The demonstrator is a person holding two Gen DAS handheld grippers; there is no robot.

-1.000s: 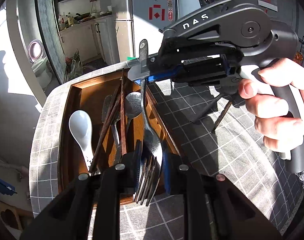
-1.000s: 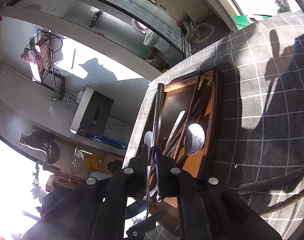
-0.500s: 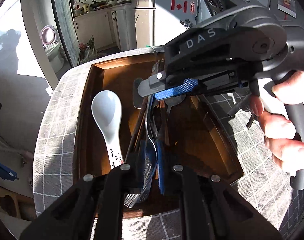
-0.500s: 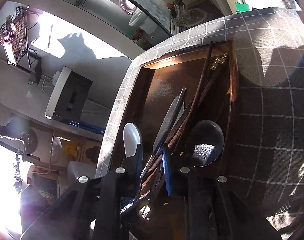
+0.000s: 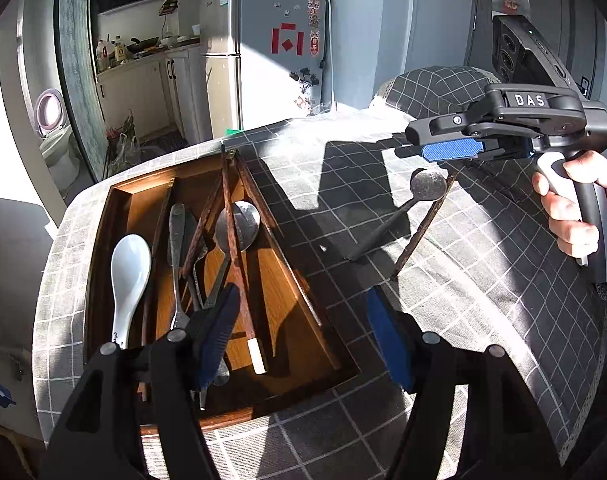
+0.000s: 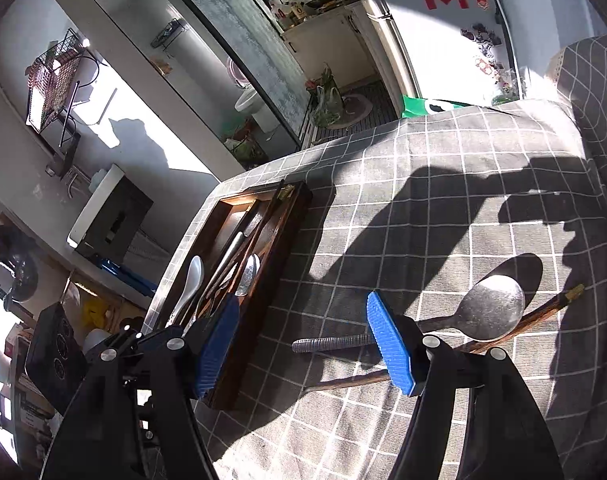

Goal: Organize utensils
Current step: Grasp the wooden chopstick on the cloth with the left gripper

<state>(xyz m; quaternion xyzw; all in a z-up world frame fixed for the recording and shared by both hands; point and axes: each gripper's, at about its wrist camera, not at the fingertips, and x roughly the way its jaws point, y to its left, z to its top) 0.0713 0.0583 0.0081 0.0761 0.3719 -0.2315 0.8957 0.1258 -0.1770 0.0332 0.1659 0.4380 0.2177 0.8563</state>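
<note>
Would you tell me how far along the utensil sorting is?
Mostly done: the white spoon, fork, a metal spoon and chopsticks lie in the wooden tray. Nothing is in hand; both grippers' jaws are opening, empty. Left on the cloth: one spoon and one chopstick.

Hard sunlight throws sharp shadows across a table under a grey checked tablecloth (image 5: 483,280), behind which a silver fridge (image 5: 259,52) with red stickers stands beside white kitchen cabinets (image 5: 143,92), a toilet (image 5: 57,140) showing through a doorway at the left.
</note>
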